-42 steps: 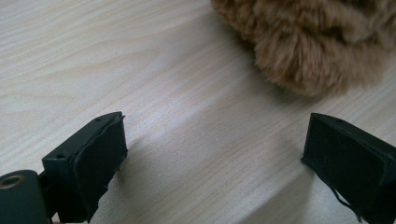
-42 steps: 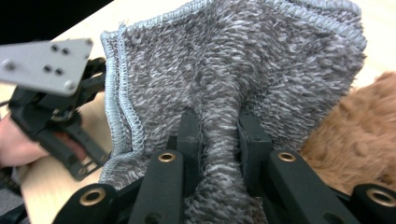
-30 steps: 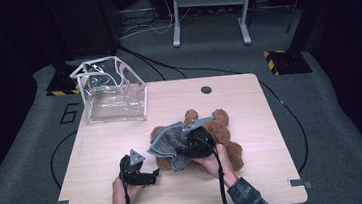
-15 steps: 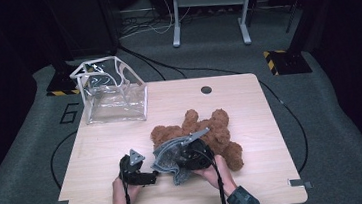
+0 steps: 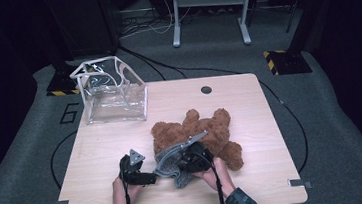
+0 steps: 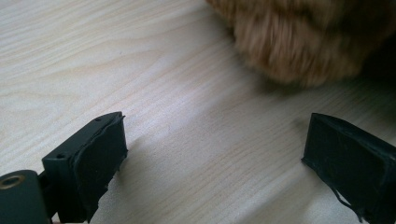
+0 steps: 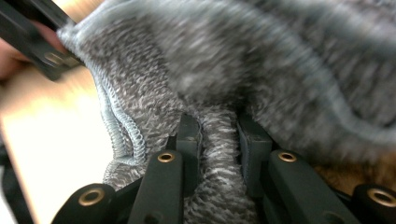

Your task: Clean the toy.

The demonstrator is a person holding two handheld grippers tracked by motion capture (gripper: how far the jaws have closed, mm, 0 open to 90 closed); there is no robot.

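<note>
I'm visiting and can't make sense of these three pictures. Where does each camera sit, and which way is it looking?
High view: fixed above the person's side, looking forward and down on the table; both hands, left tool and right tool enter from below.
Left gripper view: rides the left tool, looking along its open jaws at bare wood and the teddy bear.
Right gripper view: rides the right tool, its jaws pinching the grey knitted cloth; the left tool shows at upper left.
Shared: high view also shows the bear and cloth.
</note>
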